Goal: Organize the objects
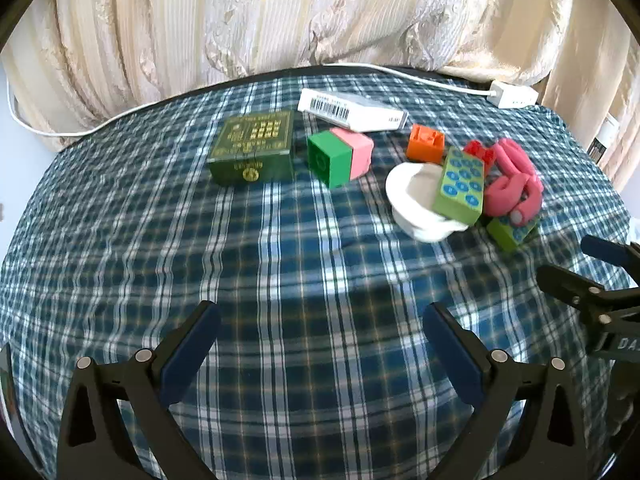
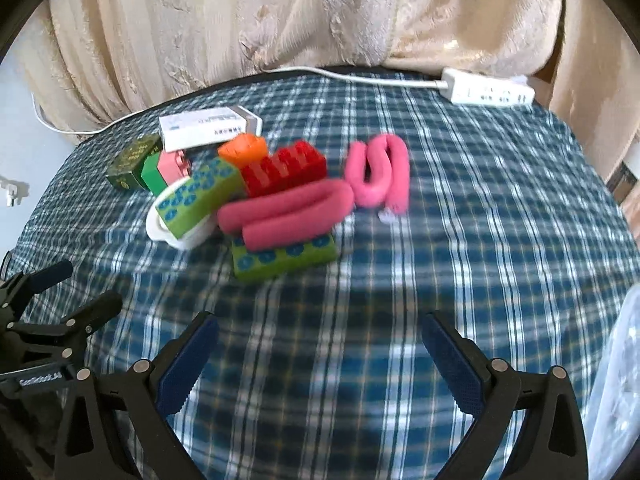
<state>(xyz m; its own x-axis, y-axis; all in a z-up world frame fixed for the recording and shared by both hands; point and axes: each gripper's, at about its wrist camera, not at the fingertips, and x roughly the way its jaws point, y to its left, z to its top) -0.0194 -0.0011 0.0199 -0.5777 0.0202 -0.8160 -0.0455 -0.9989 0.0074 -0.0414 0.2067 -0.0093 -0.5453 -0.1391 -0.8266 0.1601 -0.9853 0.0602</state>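
Both tongs released, empty: left tongs (image 1: pixel 320 344), right tongs (image 2: pixel 320 352) hover over the near bench (image 2: pixel 460 208). Nothing sorted yet. Toy pile sits mid-bench: green studded block (image 2: pixel 284 258) under pink foam rollers (image 2: pixel 288 212), beside white bowl (image 1: pixel 412 196). Next, reach the nearest block and square up before closing.

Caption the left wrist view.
Open left gripper above blue plaid cloth; lime studded block leans in white bowl.

Bright daylight glowing through the curtain (image 1: pixel 280 20), soft shadows, strong fisheye bending at edges, right wrist view motion-blurred
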